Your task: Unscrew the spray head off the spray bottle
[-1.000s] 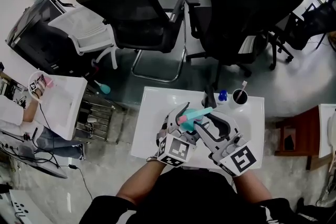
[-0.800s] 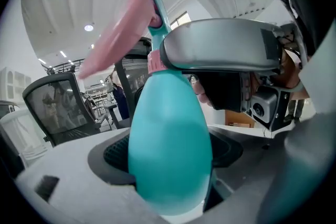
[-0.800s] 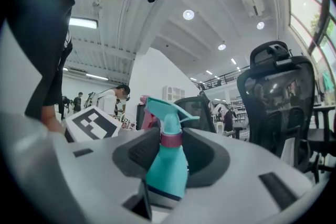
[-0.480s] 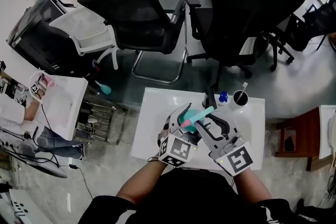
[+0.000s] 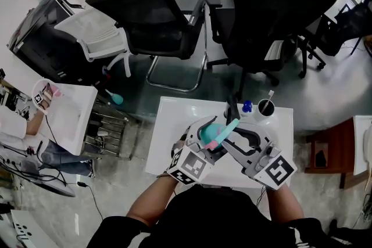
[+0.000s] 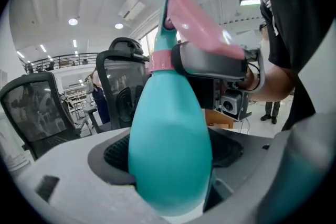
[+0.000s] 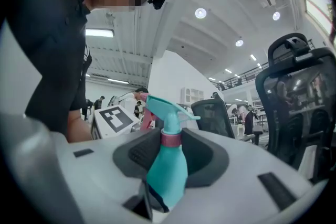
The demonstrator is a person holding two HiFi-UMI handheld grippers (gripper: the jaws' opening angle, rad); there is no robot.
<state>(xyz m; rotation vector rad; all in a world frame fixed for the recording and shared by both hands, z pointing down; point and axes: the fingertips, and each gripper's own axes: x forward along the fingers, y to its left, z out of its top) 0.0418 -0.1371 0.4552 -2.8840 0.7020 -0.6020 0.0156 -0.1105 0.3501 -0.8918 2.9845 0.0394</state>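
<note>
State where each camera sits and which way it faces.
Head view: on the person's head, looking down at the table; forearms, left claw and right claw show.
Left gripper view: on the left claw, looking along its jaws, shut on the spray bottle; torso at right.
Right gripper view: on the right claw, jaws shut on the spray head; torso at left.
Both gripper views share the bottle and the opposite claw.

Table, left part: the table (image 5: 163, 136) is bare left of the left hand-held gripper (image 5: 206, 129); free passage.
Table, middle: blocked. The left and the right hand-held gripper (image 5: 228, 137), whose jaws have just been closing on the neck, both clamp the spray bottle (image 5: 212, 132).
Far right corner: black cup (image 5: 265, 107) and small blue object (image 5: 247, 106) stand close together.
Beyond far edge: mesh chair (image 5: 151, 20) and high-backed chair (image 5: 261, 14) stand near.
</note>
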